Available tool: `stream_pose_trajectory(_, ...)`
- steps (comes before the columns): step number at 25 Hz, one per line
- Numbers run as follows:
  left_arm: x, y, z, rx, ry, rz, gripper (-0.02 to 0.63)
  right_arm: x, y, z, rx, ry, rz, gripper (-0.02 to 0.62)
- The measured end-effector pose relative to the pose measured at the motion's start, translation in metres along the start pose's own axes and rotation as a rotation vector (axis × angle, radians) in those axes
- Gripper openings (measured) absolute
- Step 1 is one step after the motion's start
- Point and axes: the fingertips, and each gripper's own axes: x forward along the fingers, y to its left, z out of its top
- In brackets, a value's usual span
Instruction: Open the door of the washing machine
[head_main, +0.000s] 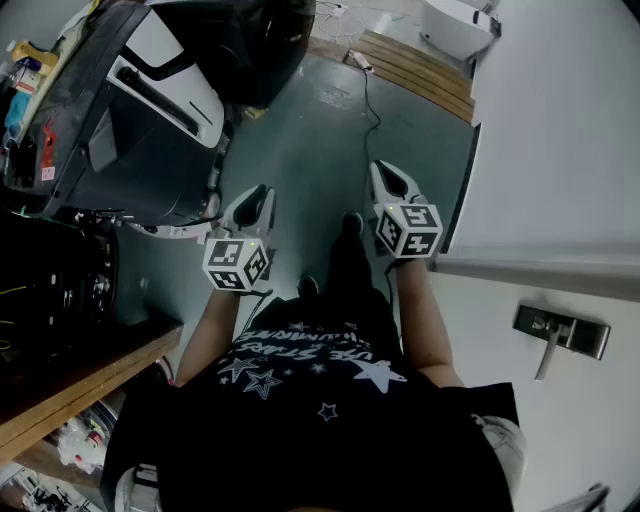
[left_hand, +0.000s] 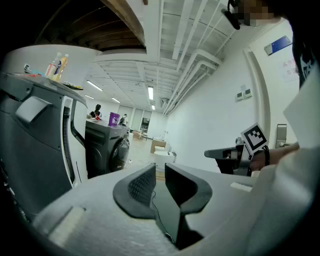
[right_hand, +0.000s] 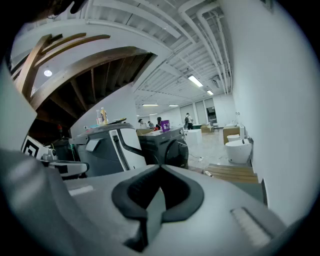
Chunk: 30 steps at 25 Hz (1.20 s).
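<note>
Both my tools are held out in front of me over the grey floor (head_main: 320, 130), and neither holds anything. The left tool (head_main: 265, 190) has its jaws a narrow slit apart, and its own view (left_hand: 160, 167) shows only floor and a cable through the gap. The right tool (head_main: 383, 170) is closed tip to tip, as its own view (right_hand: 160, 167) shows.

The washing machine (head_main: 268, 45) is the dark one at the top of the head view, a little left of centre. It is ahead of both tools and well apart from them. In the left gripper view it stands at middle left (left_hand: 107, 147). In the right gripper view it stands just above the jaws at centre (right_hand: 165, 145), and its round door (right_hand: 177, 150) sits on the face turned towards the open floor and roughly towards me.

What matters for the next move is that the machine lies straight on from where the tools point, slightly to the left in the head view. That puts the left tool nearer to it, I'd judge, though not by much. A grey-and-white appliance (head_main: 150, 110) fills the upper left of the head view, right beside the path there. I cannot make out a handle or which edge of the door is hinged. I would have to walk closer before choosing a side to reach for.
</note>
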Motion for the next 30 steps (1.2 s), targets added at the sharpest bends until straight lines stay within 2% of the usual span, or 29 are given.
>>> stream_pose_trajectory(6,-0.005,0.004,-0.004,0.005,0.001,-0.005,0.067,-0.008,0.005,-0.01,-0.01,0.019,-0.017,0.003)
stream_pose_trajectory(15,-0.013,0.012,-0.029,-0.058,0.053,0.007,0.067,-0.004,0.011,-0.027,-0.006,0.075,-0.011,0.003)
stream_pose_trajectory(21,0.004,0.02,-0.01,-0.052,0.027,0.011,0.067,0.014,0.001,-0.012,-0.016,0.065,-0.024,0.003)
stream_pose_trajectory(23,0.014,0.019,-0.001,-0.046,0.016,0.011,0.067,0.021,-0.008,-0.003,0.013,0.045,-0.035,0.003)
stream_pose_trajectory(26,0.035,0.017,0.008,-0.033,0.011,0.007,0.067,0.035,-0.029,0.014,0.113,-0.009,-0.028,0.007)
stream_pose_trajectory(28,0.054,0.017,0.012,-0.022,0.019,0.012,0.067,0.05,-0.043,0.024,0.117,-0.02,-0.004,0.127)
stream_pose_trajectory(30,0.077,0.019,0.015,-0.016,0.034,0.025,0.067,0.069,-0.058,0.032,0.098,-0.013,0.026,0.168)
